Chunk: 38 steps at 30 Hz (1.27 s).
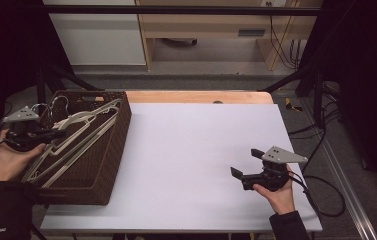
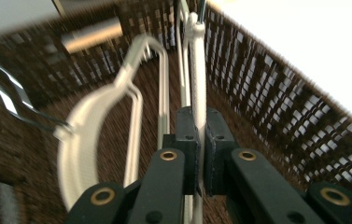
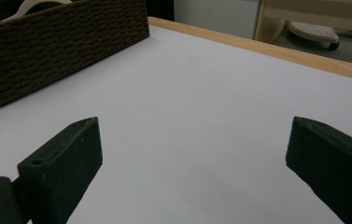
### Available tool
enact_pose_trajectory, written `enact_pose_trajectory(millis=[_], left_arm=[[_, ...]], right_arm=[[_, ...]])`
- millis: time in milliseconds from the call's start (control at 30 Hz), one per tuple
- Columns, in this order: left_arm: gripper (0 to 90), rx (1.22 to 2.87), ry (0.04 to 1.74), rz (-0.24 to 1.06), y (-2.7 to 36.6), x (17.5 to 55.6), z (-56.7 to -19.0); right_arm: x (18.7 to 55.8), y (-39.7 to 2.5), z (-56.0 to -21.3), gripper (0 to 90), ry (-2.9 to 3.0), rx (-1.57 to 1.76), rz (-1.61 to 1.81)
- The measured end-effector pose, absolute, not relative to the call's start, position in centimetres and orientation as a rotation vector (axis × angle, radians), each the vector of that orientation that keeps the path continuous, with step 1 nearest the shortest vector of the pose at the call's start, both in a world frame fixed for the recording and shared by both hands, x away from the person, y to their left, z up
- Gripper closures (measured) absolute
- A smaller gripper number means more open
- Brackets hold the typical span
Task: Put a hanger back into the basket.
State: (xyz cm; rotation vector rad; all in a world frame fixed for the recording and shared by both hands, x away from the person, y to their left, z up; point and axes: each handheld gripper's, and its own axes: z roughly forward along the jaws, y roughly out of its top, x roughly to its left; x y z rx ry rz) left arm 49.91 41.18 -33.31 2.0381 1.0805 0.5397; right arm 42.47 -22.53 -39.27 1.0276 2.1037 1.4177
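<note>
On my left the basket (image 1: 107, 165) sits at the left edge of the table (image 1: 191, 150), running front to back, with the hangers (image 1: 71, 140) lying inside it, stacked lengthwise, hooks toward the far end. My left gripper (image 1: 58, 133) is over the near-left part of the basket, jaws closed around the bar of one hanger (image 2: 198, 84); another hanger (image 2: 89, 121) lies just to its left in the left gripper view, down in the basket. My right gripper (image 1: 244, 163) rests at the near right of the table, well apart from the basket, jaws spread wide and pointing left across the bare tabletop. Behind the table stands a cabinet (image 1: 101, 35), with shelving (image 1: 216, 25) to its right.
</note>
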Motion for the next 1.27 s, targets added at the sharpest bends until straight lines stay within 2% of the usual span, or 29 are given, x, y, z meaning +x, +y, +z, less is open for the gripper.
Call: enact_pose_trajectory(millis=[233,267,367,433,467,533,600,633,767,900,967,1000,1033,1100,1267], left_arm=[[84.2,2.102,1.263,0.496,40.3,50.9,-37.2],[80.1,2.055,1.310,0.521,40.5,50.6,-37.5],[76.2,1.984,1.332,0.540,40.9,50.0,-37.2],[69.0,1.937,1.360,0.588,41.3,49.4,-36.7],[61.3,1.916,1.384,0.616,41.3,49.1,-36.4],[57.8,1.858,1.394,0.652,41.3,48.2,-35.9],[49.1,1.780,1.370,0.667,41.1,47.2,-35.4],[49.1,1.760,1.340,0.668,40.9,46.6,-35.1],[35.5,1.690,1.221,0.645,39.4,44.5,-34.8],[25.1,1.655,1.097,0.606,37.6,42.9,-34.9],[16.1,1.645,1.049,0.572,36.5,42.3,-35.1],[16.1,1.650,1.031,0.565,35.9,42.2,-35.2],[10.8,1.682,1.010,0.559,35.3,42.1,-35.2],[9.1,1.713,0.976,0.584,34.3,41.7,-35.2],[6.7,1.755,0.907,0.549,32.7,41.1,-35.8]], right_arm=[[42.5,-22.5,-39.3,3.8,2.100,1.034,1.417],[42.5,-22.5,-39.4,3.8,2.100,1.036,1.418],[42.5,-22.5,-39.4,3.8,2.101,1.044,1.418],[42.5,-22.6,-39.5,3.7,2.100,1.043,1.413],[42.5,-22.6,-39.5,3.6,2.099,1.041,1.413],[42.5,-22.6,-39.5,3.6,2.098,1.042,1.414],[42.4,-22.7,-39.5,3.5,2.097,1.038,1.416],[42.4,-22.7,-39.5,3.5,2.097,1.038,1.416],[42.4,-22.9,-39.5,3.5,2.079,1.047,1.429],[42.3,-23.1,-39.5,3.3,2.069,1.055,1.436],[42.3,-23.3,-39.6,3.1,2.068,1.047,1.441],[42.3,-23.3,-39.6,3.1,2.068,1.047,1.441],[42.2,-23.4,-39.6,3.0,2.065,1.048,1.444],[42.1,-23.5,-39.6,3.0,2.056,1.055,1.446],[42.0,-24.1,-39.5,3.1,2.042,1.052,1.466]])
